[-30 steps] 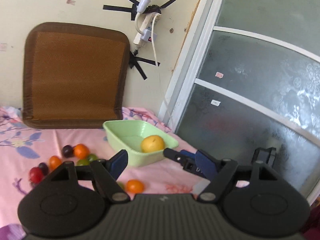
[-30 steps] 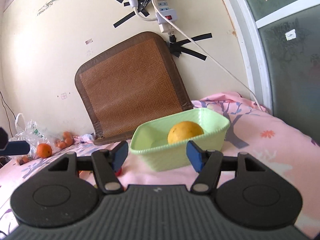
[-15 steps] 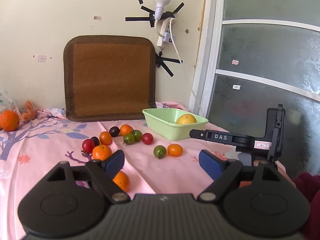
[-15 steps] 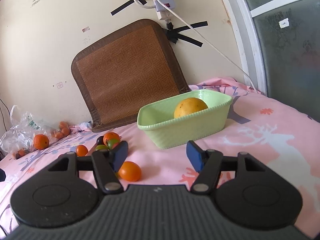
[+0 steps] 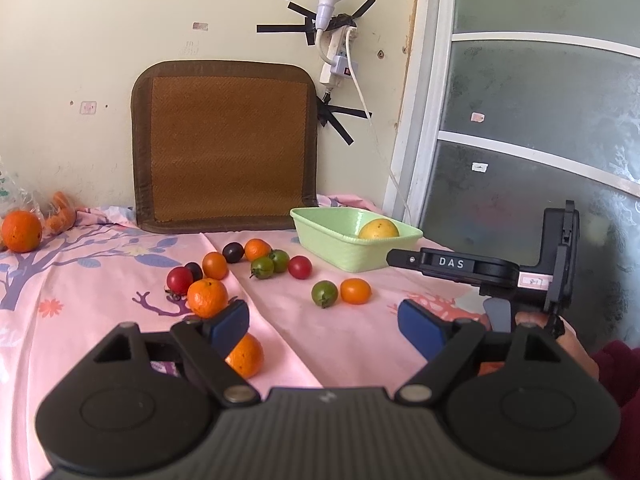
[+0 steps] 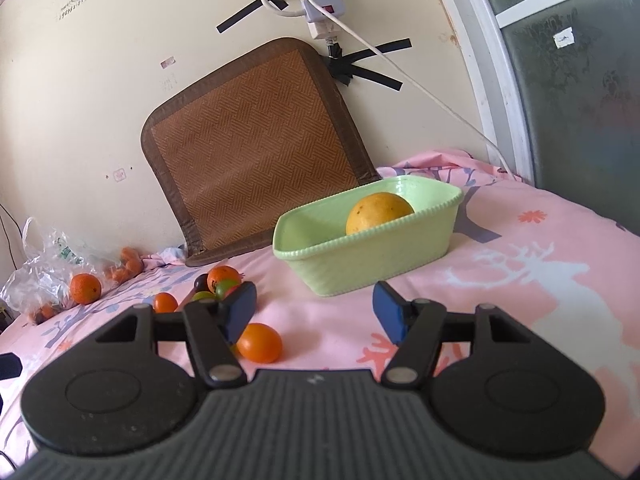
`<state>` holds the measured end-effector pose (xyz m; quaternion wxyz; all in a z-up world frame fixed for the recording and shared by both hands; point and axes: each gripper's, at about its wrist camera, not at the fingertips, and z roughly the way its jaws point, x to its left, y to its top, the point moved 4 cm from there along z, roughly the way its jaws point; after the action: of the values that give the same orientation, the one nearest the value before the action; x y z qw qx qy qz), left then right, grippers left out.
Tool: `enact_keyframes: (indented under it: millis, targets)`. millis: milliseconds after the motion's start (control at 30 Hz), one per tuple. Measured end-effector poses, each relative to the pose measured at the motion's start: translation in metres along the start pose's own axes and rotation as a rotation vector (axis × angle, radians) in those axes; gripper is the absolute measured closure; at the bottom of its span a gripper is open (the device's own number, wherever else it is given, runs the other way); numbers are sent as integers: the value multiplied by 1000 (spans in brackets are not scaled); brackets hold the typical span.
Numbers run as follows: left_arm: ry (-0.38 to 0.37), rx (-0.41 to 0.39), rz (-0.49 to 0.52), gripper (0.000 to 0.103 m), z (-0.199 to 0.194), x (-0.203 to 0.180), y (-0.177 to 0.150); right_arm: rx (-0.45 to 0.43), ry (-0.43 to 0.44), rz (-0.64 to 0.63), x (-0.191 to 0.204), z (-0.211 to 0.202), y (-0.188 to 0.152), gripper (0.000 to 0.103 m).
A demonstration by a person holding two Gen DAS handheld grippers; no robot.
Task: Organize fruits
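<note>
Scanning for next pick: left gripper jaws apart, empty, an orange just beside its left finger. Ahead, loose fruit; ahead-right, green basket holding one yellow fruit. Right gripper likewise apart; next move probably closing on nearest fruit.

Bare pink bedsheet lies open ahead of the left gripper, toward 12 o'clock. Scattered tomatoes crowd 11 o'clock, an orange sits just under its left finger, and the right gripper bars 2 o'clock before the green basket.
</note>
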<state>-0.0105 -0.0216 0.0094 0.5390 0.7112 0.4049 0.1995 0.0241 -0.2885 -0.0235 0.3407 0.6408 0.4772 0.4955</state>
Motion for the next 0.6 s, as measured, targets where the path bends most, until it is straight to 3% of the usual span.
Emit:
enact_keyframes:
  millis: [600]
  targets:
    - [37,1,-23,19,-3,10,0,15,7,-4,1,2,0,36]
